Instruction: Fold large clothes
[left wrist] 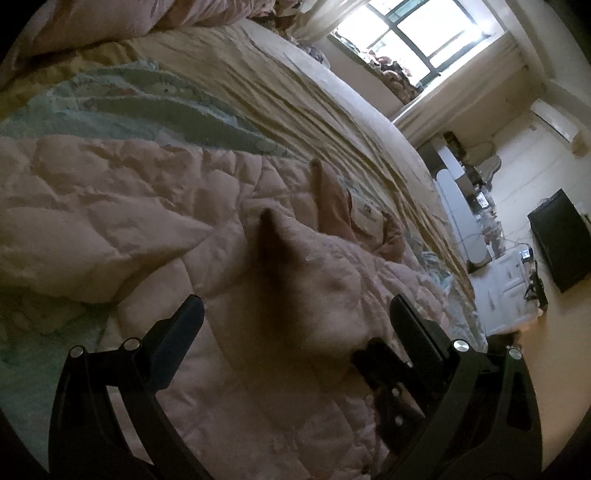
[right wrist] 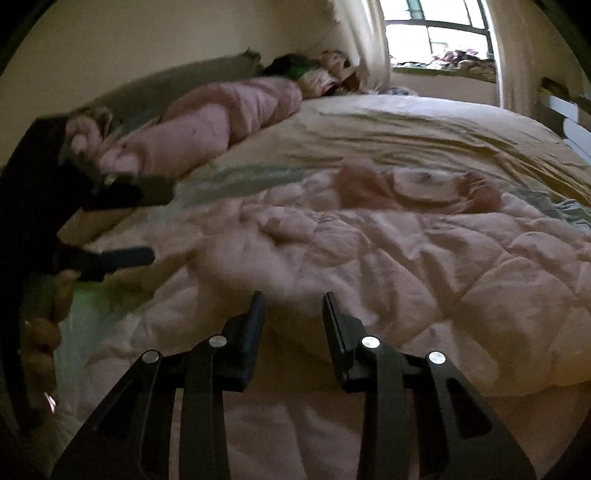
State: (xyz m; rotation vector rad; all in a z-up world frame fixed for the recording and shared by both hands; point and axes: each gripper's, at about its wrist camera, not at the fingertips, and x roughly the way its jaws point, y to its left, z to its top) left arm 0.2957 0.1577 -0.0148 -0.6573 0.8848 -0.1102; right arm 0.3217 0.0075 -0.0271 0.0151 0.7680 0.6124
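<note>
A large pink quilted garment (left wrist: 122,206) lies spread and rumpled on the bed, its darker collar with a white label (left wrist: 364,212) toward the far side. One fold (left wrist: 271,240) stands up in a blurred peak. My left gripper (left wrist: 295,306) hovers over the cloth, wide open, with nothing pinched. A black part, probably the right gripper (left wrist: 380,369), shows behind its right finger. In the right wrist view the garment (right wrist: 424,266) fills the middle. My right gripper (right wrist: 293,304) is low over it, jaws partly apart, with no cloth gripped. The left gripper (right wrist: 155,223) is at the left, held by a hand (right wrist: 40,332).
The bed has a wrinkled beige sheet (left wrist: 303,85) and a teal patterned cover (left wrist: 122,107) under the garment. A rolled pink quilt (right wrist: 221,114) and heaped clothes lie by the headboard. Past the bed's edge are a white cabinet (left wrist: 506,284), a black screen (left wrist: 561,236) and a window (left wrist: 417,33).
</note>
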